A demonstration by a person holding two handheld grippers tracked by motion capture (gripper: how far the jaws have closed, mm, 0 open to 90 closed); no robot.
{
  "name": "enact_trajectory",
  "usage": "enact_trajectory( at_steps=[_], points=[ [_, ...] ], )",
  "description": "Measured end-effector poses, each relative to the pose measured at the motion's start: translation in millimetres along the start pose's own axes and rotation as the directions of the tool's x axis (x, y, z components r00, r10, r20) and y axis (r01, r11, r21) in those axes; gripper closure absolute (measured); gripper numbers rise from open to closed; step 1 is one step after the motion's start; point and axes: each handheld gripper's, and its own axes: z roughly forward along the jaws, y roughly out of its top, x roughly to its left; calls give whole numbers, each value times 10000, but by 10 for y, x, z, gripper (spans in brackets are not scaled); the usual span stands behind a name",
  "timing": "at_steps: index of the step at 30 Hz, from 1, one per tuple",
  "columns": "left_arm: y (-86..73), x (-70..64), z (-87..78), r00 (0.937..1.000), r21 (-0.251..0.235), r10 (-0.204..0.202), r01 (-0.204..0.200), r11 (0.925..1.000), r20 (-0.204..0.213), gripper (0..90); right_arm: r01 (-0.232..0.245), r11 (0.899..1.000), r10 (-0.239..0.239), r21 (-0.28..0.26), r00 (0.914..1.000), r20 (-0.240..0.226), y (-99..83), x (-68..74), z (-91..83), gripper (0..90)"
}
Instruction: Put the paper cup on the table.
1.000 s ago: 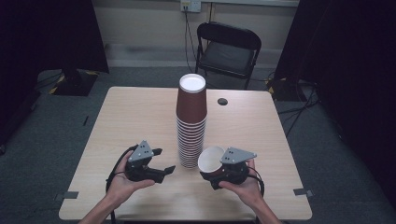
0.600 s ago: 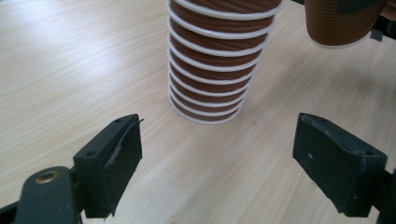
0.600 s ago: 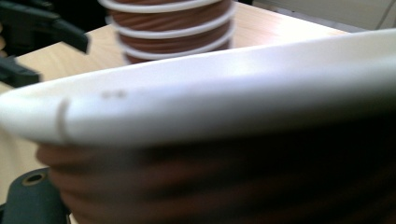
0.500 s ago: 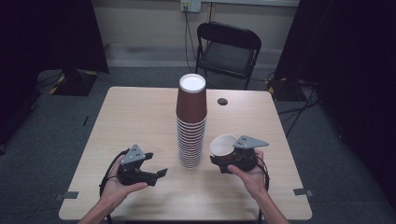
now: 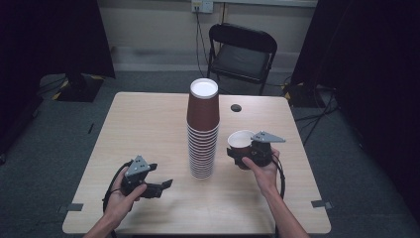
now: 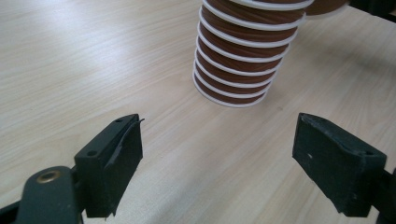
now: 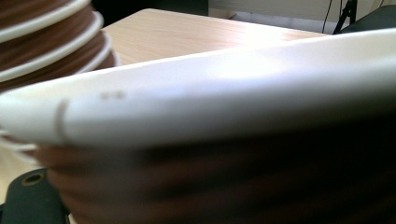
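A tall stack of brown paper cups [image 5: 203, 130] stands upside down in the middle of the wooden table [image 5: 148, 124]; its lower rims [image 6: 238, 70] show in the left gripper view. My right gripper [image 5: 242, 154] is shut on a single brown cup [image 5: 241, 142] with a white inside, held upright just right of the stack and above the table. That cup's white rim [image 7: 210, 88] is close and blurred in the right gripper view. My left gripper [image 5: 161, 187] rests open near the front left of the table, jaws wide apart, pointing at the stack's base.
A small dark round spot [image 5: 236, 107] lies on the table behind the stack. A black folding chair [image 5: 241, 52] stands beyond the far edge. Bare tabletop stretches left of the stack.
My right gripper has lifted the single cup away from the stack's lower part, turned it upright and moved it right. My left gripper has drawn back toward the front left.
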Motion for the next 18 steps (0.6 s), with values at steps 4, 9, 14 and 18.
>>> enact_trajectory(
  at_steps=[4, 9, 14, 18],
  points=[
    [-20, -4, -3, 10000, 52, 5, -5, 10000, 3, 162, -135, 9999, 136, -47, 9997, 220, 4, -67, 161, 106],
    [-35, 2, -12, 10000, 87, 27, -26, 10000, -47, 162, -285, 9994, 294, -216, 9987, 426, 33, -144, 323, 105],
    [-43, 3, -3, 10000, 125, -31, 31, 9999, -18, 163, -396, 9987, 416, -335, 9972, 616, 40, -206, 458, 104],
    [-50, 15, 14, 9999, 235, -114, 115, 9997, -40, 169, -524, 9985, 536, -186, 9957, 754, 16, -258, 559, 104]
  ],
)
